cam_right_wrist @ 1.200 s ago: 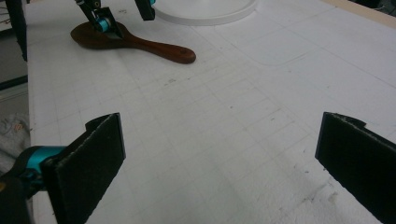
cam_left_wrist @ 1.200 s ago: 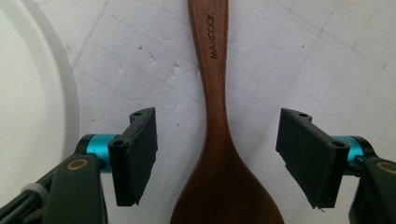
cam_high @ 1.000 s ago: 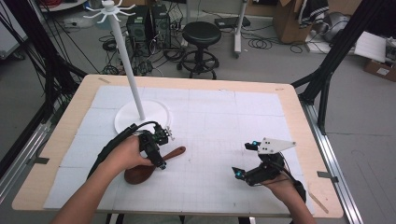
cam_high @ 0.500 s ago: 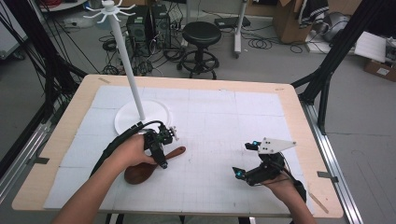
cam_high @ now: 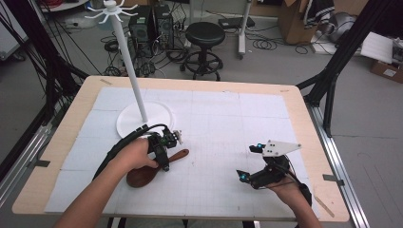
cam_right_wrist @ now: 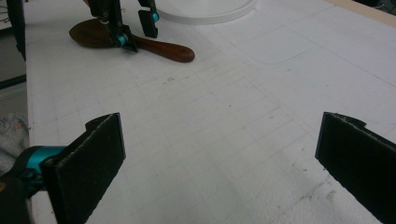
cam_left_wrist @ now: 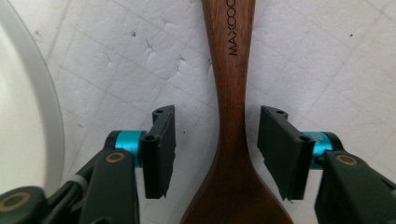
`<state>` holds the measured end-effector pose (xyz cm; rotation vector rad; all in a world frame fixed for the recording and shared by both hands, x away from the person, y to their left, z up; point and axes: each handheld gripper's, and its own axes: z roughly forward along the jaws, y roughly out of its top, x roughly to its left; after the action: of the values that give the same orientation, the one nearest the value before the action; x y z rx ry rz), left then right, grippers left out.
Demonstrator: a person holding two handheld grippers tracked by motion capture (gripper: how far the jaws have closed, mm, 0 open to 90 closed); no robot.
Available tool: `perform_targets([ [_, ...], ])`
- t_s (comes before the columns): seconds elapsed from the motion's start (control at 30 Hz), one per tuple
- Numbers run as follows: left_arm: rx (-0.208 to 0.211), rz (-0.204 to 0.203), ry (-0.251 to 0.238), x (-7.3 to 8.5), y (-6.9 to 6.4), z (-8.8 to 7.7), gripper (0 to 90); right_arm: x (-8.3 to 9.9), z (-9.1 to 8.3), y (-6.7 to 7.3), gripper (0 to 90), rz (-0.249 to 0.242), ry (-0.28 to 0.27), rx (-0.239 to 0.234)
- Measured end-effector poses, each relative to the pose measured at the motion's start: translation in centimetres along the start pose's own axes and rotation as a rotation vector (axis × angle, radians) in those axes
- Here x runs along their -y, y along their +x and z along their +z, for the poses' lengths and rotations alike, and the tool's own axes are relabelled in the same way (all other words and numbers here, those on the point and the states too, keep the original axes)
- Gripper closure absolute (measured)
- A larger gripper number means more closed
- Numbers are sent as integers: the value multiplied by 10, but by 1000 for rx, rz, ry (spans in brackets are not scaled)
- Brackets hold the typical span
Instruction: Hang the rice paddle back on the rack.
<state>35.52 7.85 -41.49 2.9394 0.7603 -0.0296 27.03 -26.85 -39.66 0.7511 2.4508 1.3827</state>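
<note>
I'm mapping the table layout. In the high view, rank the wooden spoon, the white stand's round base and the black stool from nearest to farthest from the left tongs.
1. wooden spoon: lying on the mat right under the left tongs.
2. round base: on the mat just behind them.
3. black stool: on the floor beyond the table's far edge.

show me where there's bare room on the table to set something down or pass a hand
The widest free patch is the white mat between the stand's round base and the right gripper, running to the far edge. The near middle strip between the two hands is bare too. It is crowded at the left, where the left gripper straddles the wooden spoon beside the base.
</note>
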Motion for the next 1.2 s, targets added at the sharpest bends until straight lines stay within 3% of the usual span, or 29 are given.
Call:
perform_targets([
  [0.37, 12, -18, -1, -1, 4, -1, 557, 0, 1, 0, 5, -1, 4, -2],
  [0.47, 32, -2, -7, -1, 3, -2, 609, 0, 1, 0, 6, -2, 4, -1],
  [0.97, -13, 61, 25, -6, -4, -1, 663, 0, 2, 0, 6, -5, 11, -8],
  [1.2, -12, 74, 31, -7, -6, -1, 690, 0, 2, 0, 6, -6, 11, -9],
])
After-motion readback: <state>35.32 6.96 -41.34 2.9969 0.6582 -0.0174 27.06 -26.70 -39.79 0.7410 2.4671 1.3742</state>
